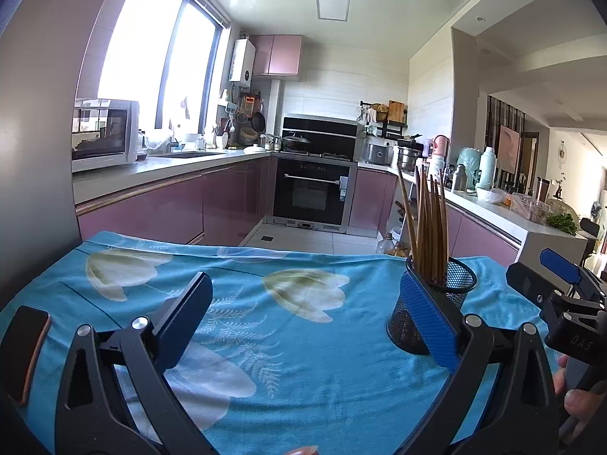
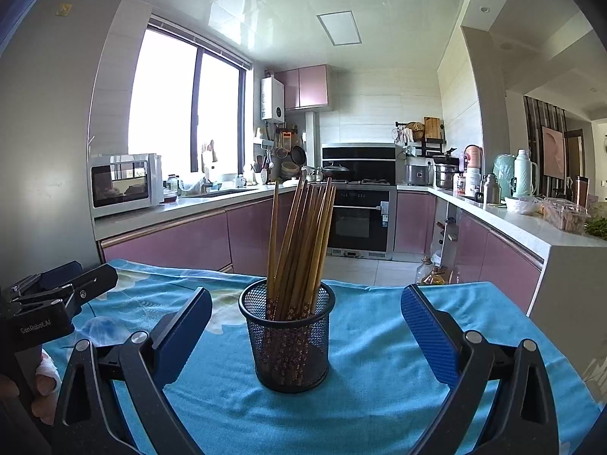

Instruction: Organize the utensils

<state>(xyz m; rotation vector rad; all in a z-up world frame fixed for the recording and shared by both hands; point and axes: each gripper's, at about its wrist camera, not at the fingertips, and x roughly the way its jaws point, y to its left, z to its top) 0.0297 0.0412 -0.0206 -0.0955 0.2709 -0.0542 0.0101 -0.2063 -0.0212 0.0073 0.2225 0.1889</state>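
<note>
Your desk [image 2: 379, 398] wears a blue floral cloth [image 1: 265, 341] that covers all of it ahead of both tools, and beyond its far edge lies a kitchen of pink cabinets with a built-in oven [image 2: 360, 220]. A white microwave [image 2: 123, 184] stands on the counter off to the left of your tools.

Your left tool [image 1: 307, 318] is spread wide with nothing between its blue pads, only bare cloth. Your right tool [image 2: 307, 333] is also spread wide and holds nothing; the black mesh cup [image 2: 287, 337] stands upright on the cloth between its two fingers, apart from both pads. Seen from your left tool, that same cup sits just behind its right finger, off to the right of the gap.

A bundle of brown wooden chopsticks [image 2: 299, 242] stands in the cup, leaning slightly and fanned at the top, with patterned ends down inside the mesh. One stick stands a little apart at the left of the bundle.
</note>
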